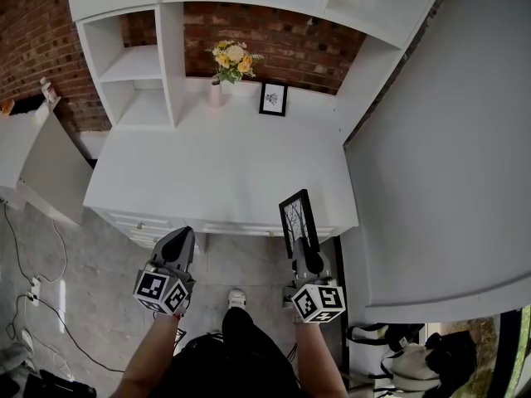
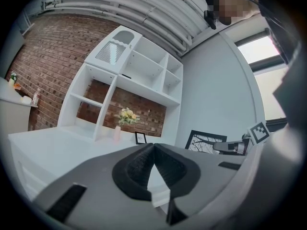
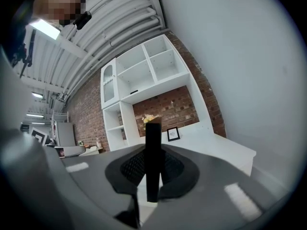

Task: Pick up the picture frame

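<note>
A black picture frame with a bare-tree print is held upright, lifted off the white counter near its front right corner. My right gripper is shut on the frame's lower edge; in the right gripper view the frame shows edge-on between the pads. The left gripper view shows the frame at the right with the right gripper behind it. My left gripper hovers in front of the counter's front edge, jaws shut and nothing between them.
A second small black frame leans on the brick wall at the counter's back, beside a pink vase of yellow flowers. White shelving stands at the back left. A grey wall bounds the right. Cables lie on the floor.
</note>
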Tool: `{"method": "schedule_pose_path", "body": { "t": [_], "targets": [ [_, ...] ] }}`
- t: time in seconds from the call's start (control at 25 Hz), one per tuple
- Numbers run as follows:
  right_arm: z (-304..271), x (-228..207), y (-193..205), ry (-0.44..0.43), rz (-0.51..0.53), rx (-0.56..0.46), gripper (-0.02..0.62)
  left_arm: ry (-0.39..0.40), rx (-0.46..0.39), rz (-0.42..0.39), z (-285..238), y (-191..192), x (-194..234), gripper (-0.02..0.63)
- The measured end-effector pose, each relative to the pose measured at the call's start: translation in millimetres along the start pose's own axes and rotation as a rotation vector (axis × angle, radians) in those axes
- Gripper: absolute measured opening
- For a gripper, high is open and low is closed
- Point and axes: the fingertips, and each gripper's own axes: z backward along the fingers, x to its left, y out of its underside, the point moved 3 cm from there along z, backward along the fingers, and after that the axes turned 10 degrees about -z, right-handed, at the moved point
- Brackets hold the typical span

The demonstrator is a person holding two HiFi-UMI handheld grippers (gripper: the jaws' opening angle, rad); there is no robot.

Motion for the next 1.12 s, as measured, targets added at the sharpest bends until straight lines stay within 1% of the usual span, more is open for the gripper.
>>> {"method": "schedule_pose_path", "body": {
  "t": [0.4, 1.12],
  "targets": [
    [16.2, 21.1, -4.9, -0.001, 0.046, -0.017, 0.037, 0.005, -0.014, 0.0, 19.6, -8.1, -3.5, 0.0],
    [58.9, 54.6, -1.2, 0.019, 0.067, -0.053, 0.037, 0.025, -0.042, 0.0, 70.3, -13.1, -10.3, 0.0]
  ]
}}
